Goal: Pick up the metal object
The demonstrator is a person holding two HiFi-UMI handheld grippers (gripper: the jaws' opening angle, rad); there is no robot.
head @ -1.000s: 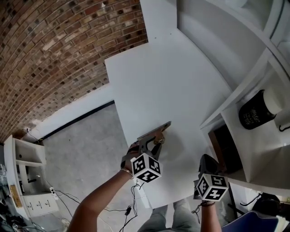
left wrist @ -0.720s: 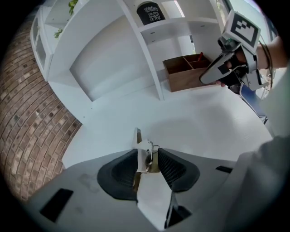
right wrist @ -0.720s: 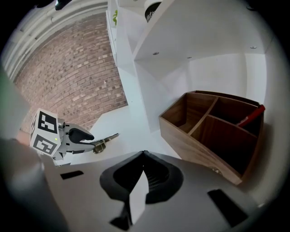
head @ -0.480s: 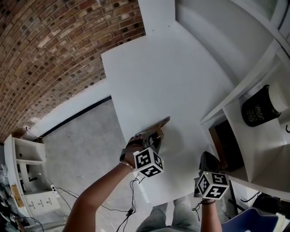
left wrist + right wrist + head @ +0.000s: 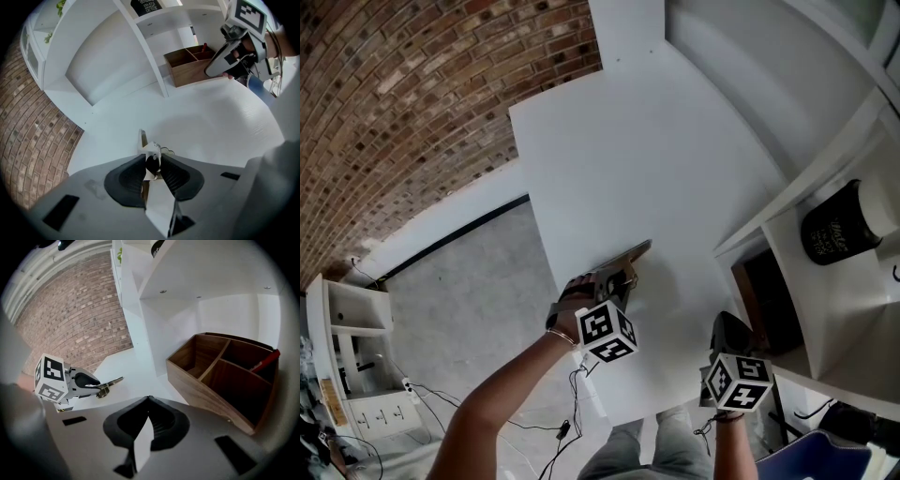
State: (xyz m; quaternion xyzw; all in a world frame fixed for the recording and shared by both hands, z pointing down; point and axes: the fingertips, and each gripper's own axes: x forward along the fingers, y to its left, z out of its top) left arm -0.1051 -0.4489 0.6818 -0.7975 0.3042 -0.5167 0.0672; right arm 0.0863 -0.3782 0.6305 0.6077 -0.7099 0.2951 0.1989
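The metal object [image 5: 626, 256] is a thin flat plate with a small fitting on it. My left gripper [image 5: 615, 279] is shut on its near end and holds it over the white table [image 5: 637, 159], near the table's left edge. In the left gripper view the plate [image 5: 142, 139] sticks out ahead from between the shut pads [image 5: 126, 178]. My right gripper [image 5: 727, 334] hangs at the table's near right corner, shut with nothing in it. From the right gripper view, the left gripper [image 5: 92, 382] and the plate [image 5: 112, 379] show at the left.
A wooden divided box [image 5: 220, 376] stands under the white shelf unit [image 5: 825, 159] on the right, with a red item [image 5: 265, 360] in its far compartment. A black mug [image 5: 836, 229] sits on a shelf. Brick wall [image 5: 412, 112] and grey floor [image 5: 478, 300] lie left of the table.
The left gripper has kept its hold on the metal plate and has shifted only slightly over the table. The right gripper has stayed where it was.
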